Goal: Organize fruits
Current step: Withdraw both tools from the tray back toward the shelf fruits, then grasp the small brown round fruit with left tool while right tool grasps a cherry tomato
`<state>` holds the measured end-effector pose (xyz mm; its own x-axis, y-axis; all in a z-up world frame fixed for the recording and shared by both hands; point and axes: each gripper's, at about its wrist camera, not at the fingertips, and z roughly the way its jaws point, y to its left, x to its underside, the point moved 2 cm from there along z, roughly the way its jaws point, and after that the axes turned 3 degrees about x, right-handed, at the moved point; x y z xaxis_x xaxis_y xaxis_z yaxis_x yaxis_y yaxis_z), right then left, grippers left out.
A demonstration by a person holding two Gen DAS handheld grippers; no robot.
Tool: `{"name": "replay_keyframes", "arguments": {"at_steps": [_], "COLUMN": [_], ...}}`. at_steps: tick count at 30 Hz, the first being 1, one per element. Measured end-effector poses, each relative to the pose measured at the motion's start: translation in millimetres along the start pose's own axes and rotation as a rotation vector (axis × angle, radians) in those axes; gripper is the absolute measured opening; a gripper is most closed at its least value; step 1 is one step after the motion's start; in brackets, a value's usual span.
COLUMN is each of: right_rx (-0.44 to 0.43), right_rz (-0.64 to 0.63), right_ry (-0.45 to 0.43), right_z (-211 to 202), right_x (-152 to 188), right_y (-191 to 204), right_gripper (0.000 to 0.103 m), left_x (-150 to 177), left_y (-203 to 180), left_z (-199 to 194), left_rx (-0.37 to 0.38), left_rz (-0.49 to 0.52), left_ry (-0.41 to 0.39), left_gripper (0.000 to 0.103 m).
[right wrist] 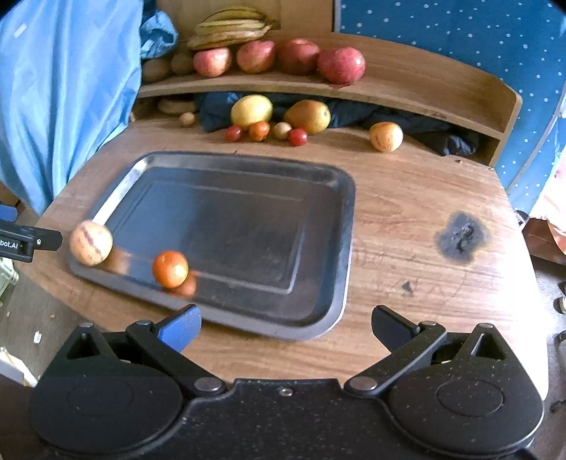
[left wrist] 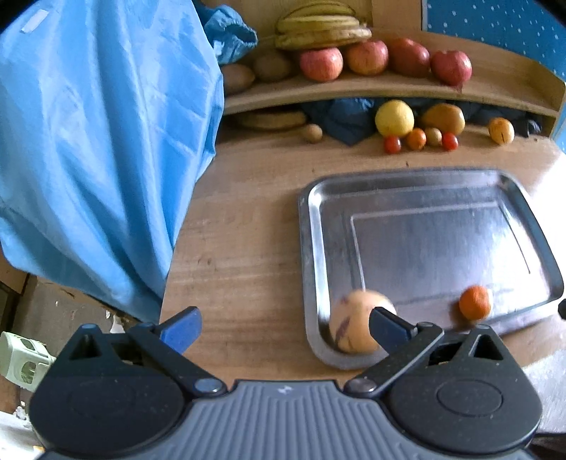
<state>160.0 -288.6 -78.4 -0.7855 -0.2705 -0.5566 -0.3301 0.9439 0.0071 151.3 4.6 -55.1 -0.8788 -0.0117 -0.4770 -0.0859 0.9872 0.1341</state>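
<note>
A steel tray [left wrist: 424, 184] [right wrist: 318, 184] lies on the wooden table. A pale striped melon-like fruit [left wrist: 348, 320] [right wrist: 91, 242] rests in its near left corner. A small orange fruit [left wrist: 474, 303] [right wrist: 170, 269] lies in the tray beside it. My left gripper [left wrist: 283, 327] is open and empty over the table, its right finger in front of the pale fruit. My right gripper [right wrist: 284, 327] is open and empty above the tray's near edge. Loose fruits [left wrist: 417, 132] [right wrist: 269, 122] lie at the back of the table.
A curved wooden shelf [left wrist: 389, 85] [right wrist: 406, 92] holds red apples [left wrist: 368, 56] [right wrist: 300, 56], bananas [left wrist: 322, 26] [right wrist: 230, 28] and potatoes. Blue cloth [left wrist: 99, 141] [right wrist: 63, 88] hangs at left. A dark burn mark [right wrist: 460, 240] is on the table's right.
</note>
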Motion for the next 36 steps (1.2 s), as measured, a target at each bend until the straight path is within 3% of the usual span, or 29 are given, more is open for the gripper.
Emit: {"name": "replay_keyframes", "arguments": {"at_steps": [36], "right_rx": [-0.015], "right_rz": [0.034], "right_ry": [-0.021], "right_z": [76], "right_x": [-93], "right_y": [42], "right_gripper": [0.102], "left_x": [-120], "left_y": [14], "left_z": [106], "left_rx": [0.117], "left_rz": [0.123], "left_ry": [-0.024], "left_gripper": [0.102]}}
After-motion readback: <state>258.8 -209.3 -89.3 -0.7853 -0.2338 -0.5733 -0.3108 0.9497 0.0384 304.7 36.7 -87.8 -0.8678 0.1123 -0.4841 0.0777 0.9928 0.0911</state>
